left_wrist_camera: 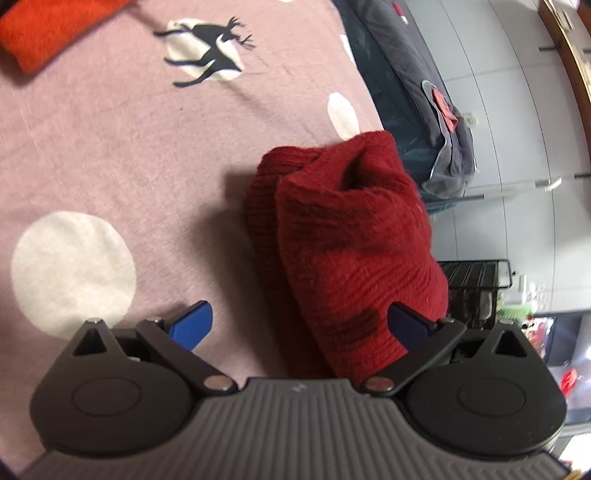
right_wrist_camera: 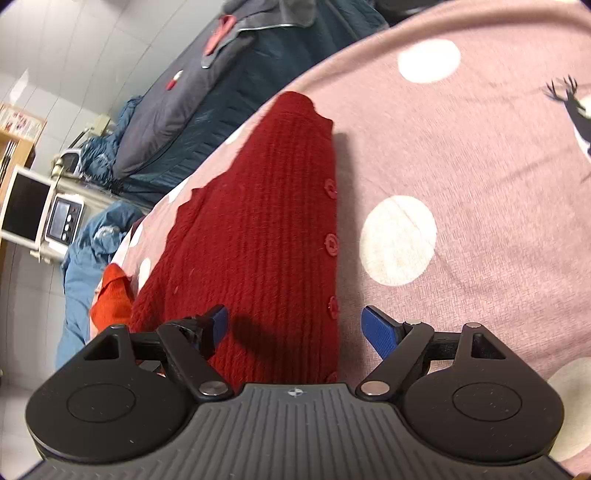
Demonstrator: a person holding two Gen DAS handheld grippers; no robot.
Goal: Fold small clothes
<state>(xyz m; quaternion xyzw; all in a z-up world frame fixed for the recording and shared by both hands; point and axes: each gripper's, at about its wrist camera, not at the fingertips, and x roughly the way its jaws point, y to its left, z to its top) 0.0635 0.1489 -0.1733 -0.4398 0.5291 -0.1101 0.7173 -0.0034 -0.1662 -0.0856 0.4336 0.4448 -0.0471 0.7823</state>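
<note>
Blue pads tip both tools, and both stand spread wide; the left gripper [left_wrist_camera: 301, 325] has its jaws at full spread with nothing pinched, and its 2 blue fingers [left_wrist_camera: 192, 325] straddle the near end of the dark red knitted garment [left_wrist_camera: 351, 236]; the finger on the right of that view sits against or just over the knit, though real contact cannot be told. The right gripper [right_wrist_camera: 295, 328] is also wide apart and grips nothing; 1 finger hangs over the ribbed knit and casts a shadow on it, while the other is over the pink blanket [right_wrist_camera: 480, 155] just beside the buttoned edge.

The dark red knitted garment lies on the pink blanket, near that blanket's edge; from the left wrist it looks bunched into a thick folded bundle with a rounded, creased far end; from the right wrist it runs away long and narrow, with a row of 3 red buttons [right_wrist_camera: 331, 243] down one straight edge. An orange garment [left_wrist_camera: 48, 29] lies well apart on the same blanket, which is printed with white dots and a dark deer.
</note>
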